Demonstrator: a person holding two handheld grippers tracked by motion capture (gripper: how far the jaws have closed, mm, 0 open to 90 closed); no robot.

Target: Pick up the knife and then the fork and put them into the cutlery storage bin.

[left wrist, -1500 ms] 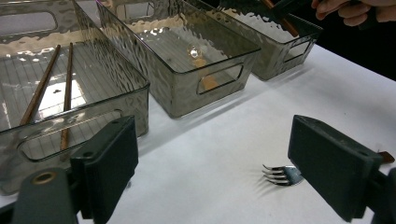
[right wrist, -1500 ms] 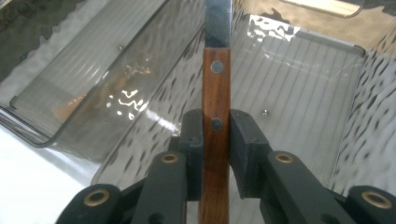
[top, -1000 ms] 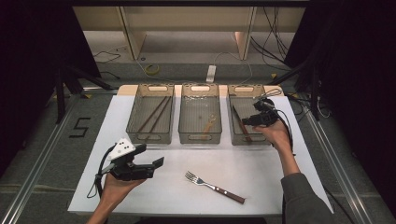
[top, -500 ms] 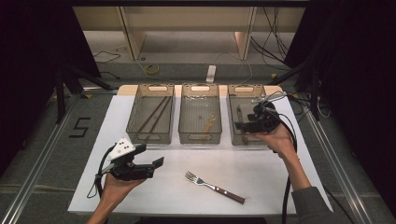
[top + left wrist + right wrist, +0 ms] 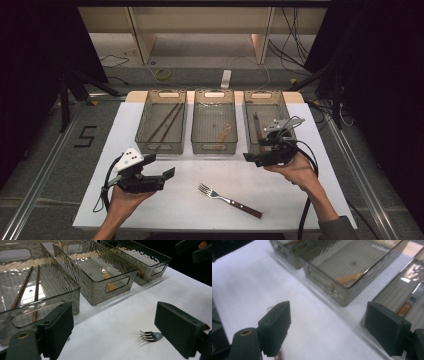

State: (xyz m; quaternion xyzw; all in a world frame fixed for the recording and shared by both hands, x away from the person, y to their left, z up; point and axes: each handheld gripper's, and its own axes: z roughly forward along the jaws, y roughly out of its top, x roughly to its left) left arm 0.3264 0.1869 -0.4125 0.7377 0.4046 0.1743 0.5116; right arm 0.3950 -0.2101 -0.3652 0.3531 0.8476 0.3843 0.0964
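Both tools stand spread with nothing between the jaws: the right gripper (image 5: 250, 157), whose jaws have just been opening, is held above the near end of the right bin, jaws pointing left over the mat; the left gripper (image 5: 167, 173) is held over the near left of the mat, jaws pointing right toward the fork. White mat (image 5: 165, 210) covers the table and bears everything else. Three smoked clear bins stand side by side along its far edge, each with handle slots in its end walls. Left bin (image 5: 141, 122) holds two dark brown chopsticks (image 5: 165, 122) lying lengthwise, close together and slightly slanted. Middle bin (image 5: 196, 125) holds one pale wooden utensil (image 5: 223, 133) near its near right corner; its type cannot be told. Right bin (image 5: 286, 107) holds a dark-handled piece (image 5: 257, 125) lying lengthwise along its left side, partly covered by the right gripper; its type cannot be told. Fork (image 5: 227, 199), with metal tines and a dark wooden handle, lies flat on the near middle of the mat, tines to the far left, handle to the near right, well apart from both grippers and clear of the bins.
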